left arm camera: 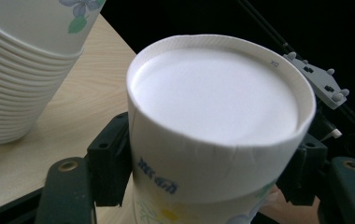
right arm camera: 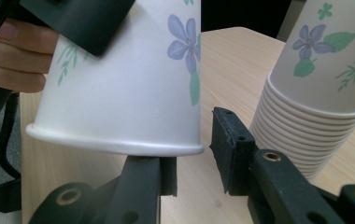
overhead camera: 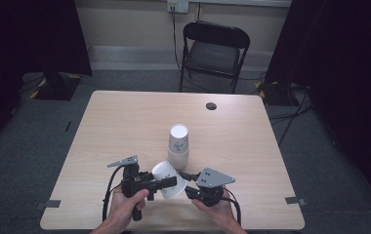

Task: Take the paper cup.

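Note:
A single white paper cup [overhead camera: 166, 178] with a flower print hangs tilted above the table's near edge, base toward the left gripper view's camera [left arm camera: 213, 93]. My left gripper [overhead camera: 170, 184] is shut on its wall near the base, one pad on each side [left arm camera: 208, 163]. In the right gripper view the cup's rim [right arm camera: 119, 142] points down. My right gripper [right arm camera: 194, 154] stands open at that rim: one jaw sits under the rim, the other stands outside it with a small gap. A stack of upside-down cups [overhead camera: 178, 146] stands just beyond.
The stack [right arm camera: 315, 93] rises close on the right of my right gripper's jaws. The wooden table [overhead camera: 125, 122] has a dark round grommet [overhead camera: 211, 106] near its far edge. A black folding chair [overhead camera: 213, 48] stands behind the table.

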